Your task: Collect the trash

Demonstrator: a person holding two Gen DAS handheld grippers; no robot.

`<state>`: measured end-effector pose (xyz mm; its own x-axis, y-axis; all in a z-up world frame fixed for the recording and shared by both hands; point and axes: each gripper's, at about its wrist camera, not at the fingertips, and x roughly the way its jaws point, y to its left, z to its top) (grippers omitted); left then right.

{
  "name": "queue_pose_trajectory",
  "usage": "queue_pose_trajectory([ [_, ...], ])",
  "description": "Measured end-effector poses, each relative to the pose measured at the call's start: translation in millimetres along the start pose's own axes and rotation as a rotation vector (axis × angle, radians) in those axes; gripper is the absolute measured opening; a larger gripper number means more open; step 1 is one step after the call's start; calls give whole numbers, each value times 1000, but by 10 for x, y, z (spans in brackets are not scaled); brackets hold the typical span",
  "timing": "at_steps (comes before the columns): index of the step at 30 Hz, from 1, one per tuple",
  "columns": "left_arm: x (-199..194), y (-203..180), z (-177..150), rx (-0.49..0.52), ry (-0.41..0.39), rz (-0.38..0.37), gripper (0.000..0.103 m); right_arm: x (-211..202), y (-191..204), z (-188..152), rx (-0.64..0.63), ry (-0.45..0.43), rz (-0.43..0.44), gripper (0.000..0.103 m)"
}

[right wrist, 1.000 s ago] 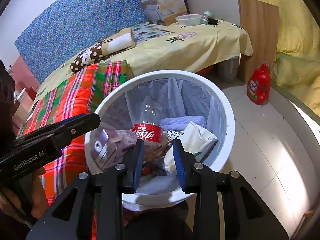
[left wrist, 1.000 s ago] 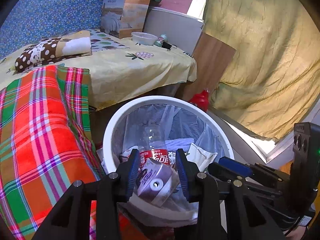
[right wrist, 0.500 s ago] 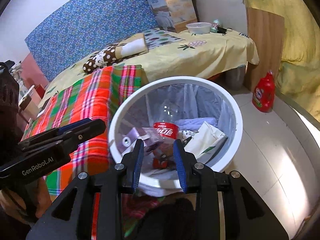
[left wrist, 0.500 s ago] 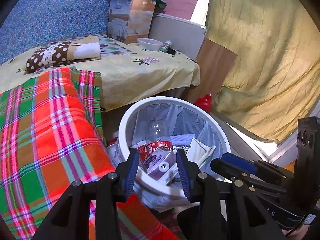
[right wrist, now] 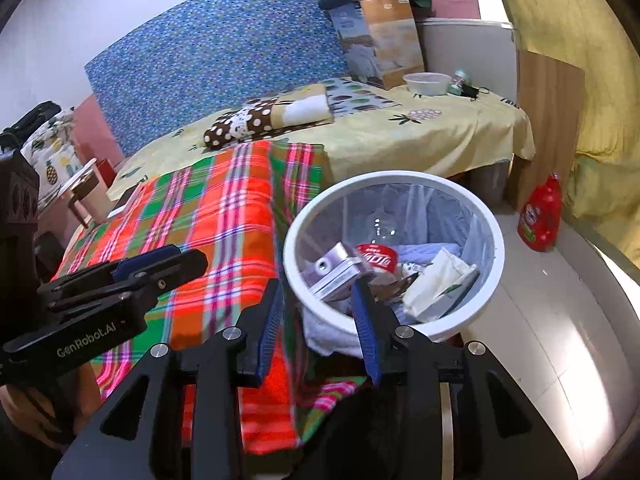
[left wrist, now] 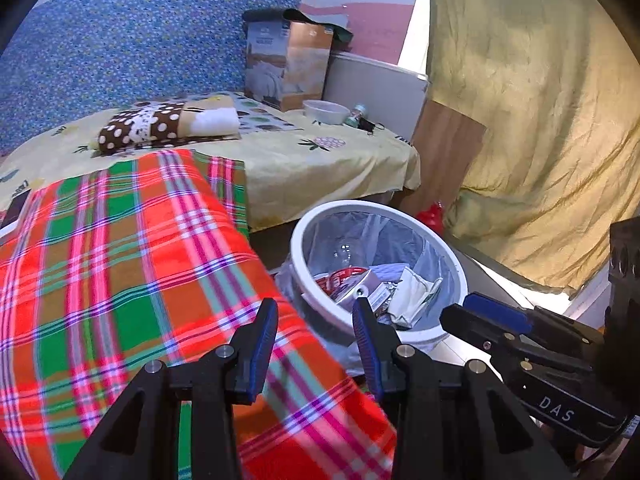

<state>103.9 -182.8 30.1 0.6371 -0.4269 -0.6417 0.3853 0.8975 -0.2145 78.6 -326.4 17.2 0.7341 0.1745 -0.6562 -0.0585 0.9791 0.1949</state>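
Note:
A white round trash bin with a clear liner stands on the floor beside the bed; it also shows in the right wrist view. Inside lie a purple carton, a Coca-Cola bottle, a blue cloth and a white wrapper. My left gripper is open and empty, above the plaid blanket at the bin's near rim. My right gripper is open and empty, at the bin's near-left rim. Each gripper also shows in the other's view, the right one and the left one.
A red-green plaid blanket covers the bed's near part, with a yellow sheet behind. A polka-dot pillow, a cardboard box, a bowl and a red detergent bottle on the tiled floor.
The purple carton left my left gripper's jaws and now lies in the bin. Both grippers have pulled back and up from the bin, toward the blanket.

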Motion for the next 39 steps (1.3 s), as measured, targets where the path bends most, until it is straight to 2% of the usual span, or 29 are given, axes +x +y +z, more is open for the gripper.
queue_pose_trajectory([
  [8,-367,80,-135,3,-42,41,39,-184,172,-109,-14,-26,-8,38],
  [15,-570,96,-310,24,-45,79,39,-307,271,-233,-24,-39,-30,38],
  [27,-764,66,-483,24,-54,85,39,-424,361,-338,-38,-51,-55,38],
  [39,-773,45,-518,11,-43,74,39,-431,373,-371,-37,-53,-56,38],
])
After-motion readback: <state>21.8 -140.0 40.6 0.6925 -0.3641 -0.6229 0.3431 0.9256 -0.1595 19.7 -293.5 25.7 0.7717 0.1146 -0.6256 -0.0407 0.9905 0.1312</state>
